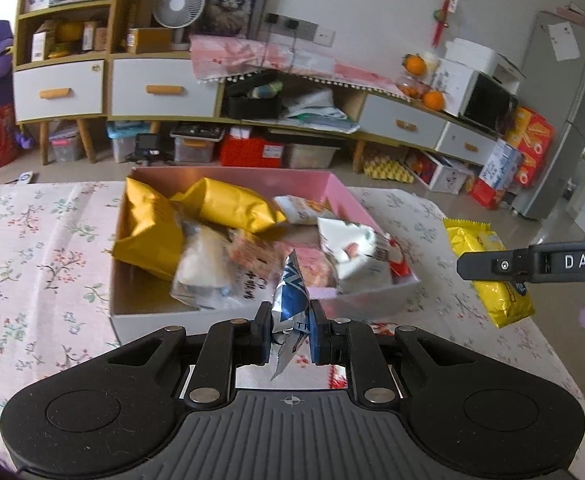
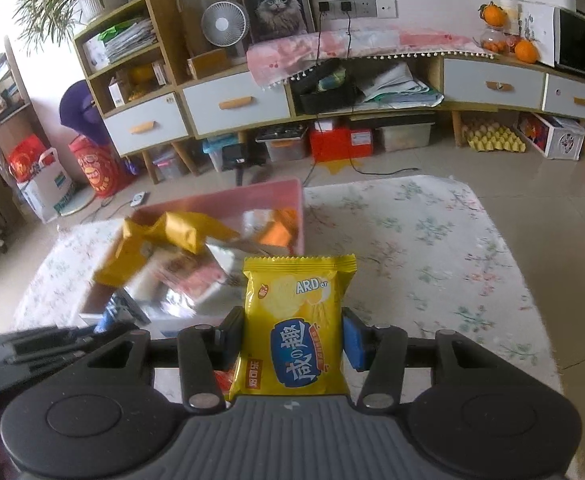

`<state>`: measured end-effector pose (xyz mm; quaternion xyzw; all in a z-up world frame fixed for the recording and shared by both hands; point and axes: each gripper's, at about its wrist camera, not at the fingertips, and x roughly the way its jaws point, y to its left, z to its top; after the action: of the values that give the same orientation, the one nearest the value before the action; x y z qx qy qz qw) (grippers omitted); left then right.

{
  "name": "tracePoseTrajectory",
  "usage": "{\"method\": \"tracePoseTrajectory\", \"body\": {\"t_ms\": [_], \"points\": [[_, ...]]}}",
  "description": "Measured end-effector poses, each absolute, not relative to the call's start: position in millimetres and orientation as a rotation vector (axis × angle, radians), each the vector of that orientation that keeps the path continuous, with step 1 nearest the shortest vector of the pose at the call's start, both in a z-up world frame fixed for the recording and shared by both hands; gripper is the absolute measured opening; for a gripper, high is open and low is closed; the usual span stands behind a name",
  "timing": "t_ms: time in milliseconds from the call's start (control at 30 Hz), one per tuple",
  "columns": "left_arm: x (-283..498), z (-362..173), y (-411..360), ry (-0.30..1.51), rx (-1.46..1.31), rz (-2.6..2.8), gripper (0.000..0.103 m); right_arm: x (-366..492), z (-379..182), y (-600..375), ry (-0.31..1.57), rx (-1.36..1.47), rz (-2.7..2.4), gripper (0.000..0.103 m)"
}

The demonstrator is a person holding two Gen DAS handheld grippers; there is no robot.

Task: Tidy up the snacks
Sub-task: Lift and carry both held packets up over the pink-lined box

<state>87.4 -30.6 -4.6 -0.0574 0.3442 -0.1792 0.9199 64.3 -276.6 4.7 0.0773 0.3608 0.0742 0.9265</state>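
My left gripper [image 1: 290,330] is shut on a small silver and blue snack packet [image 1: 291,300], held just in front of the pink box's [image 1: 324,182] near wall. The box holds several snacks, among them gold bags [image 1: 152,232] and a white packet [image 1: 352,252]. In the right wrist view my right gripper [image 2: 292,338] is shut on a yellow cracker packet [image 2: 296,320], lifted above the floral tablecloth [image 2: 432,248] to the right of the pink box [image 2: 284,190]. From the left wrist view the same yellow packet [image 1: 488,276] hangs at the right, behind a black right finger [image 1: 532,264].
Beyond the table stands a long white and wood cabinet [image 1: 164,88] with a fan [image 1: 178,4], a cat picture, oranges [image 1: 432,98] and a microwave. Storage bins and red boxes sit on the floor beneath it. A fridge [image 1: 564,120] stands at the far right.
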Motion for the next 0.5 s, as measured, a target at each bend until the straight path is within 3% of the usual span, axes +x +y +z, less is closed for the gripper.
{"method": "tracePoseTrajectory", "body": {"t_ms": [500], "points": [[141, -3, -7, 0.702, -0.184, -0.274, 0.015, 118, 16, -228, 0.728, 0.262, 0.206, 0.033]]}}
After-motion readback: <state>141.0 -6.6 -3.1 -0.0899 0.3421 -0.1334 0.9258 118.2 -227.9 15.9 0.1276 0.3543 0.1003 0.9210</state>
